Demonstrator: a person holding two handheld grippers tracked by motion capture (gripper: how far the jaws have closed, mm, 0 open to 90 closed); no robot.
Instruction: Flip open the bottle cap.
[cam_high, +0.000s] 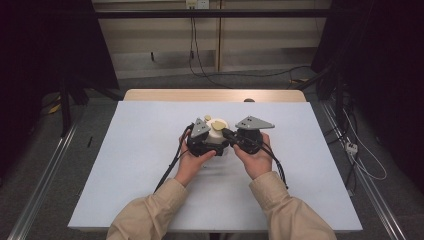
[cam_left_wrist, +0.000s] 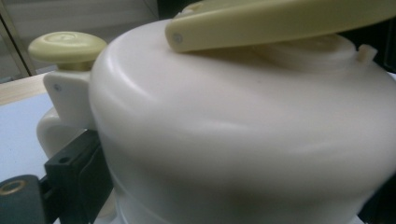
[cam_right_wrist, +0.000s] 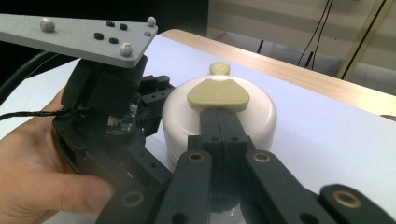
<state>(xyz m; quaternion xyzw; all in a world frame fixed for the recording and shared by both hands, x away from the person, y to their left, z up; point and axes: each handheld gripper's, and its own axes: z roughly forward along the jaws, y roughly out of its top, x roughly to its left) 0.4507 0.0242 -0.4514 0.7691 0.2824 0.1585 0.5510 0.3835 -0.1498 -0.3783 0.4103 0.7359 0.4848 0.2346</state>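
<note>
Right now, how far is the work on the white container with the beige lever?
Done: both tools are at the white container on the blue-white table cover. In hand: the left tool grips its body, and the right tool, jaws together, sits on top at the beige lever. Left: the lever lies flat and the container looks closed, so opening probably remains.

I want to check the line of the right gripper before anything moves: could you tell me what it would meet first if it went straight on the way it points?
The right gripper, its jaws shut, points at the beige handle on top of the white pot. Its tips look to be at the handle's near end already, so it would press into that first; actual contact is unclear.
</note>
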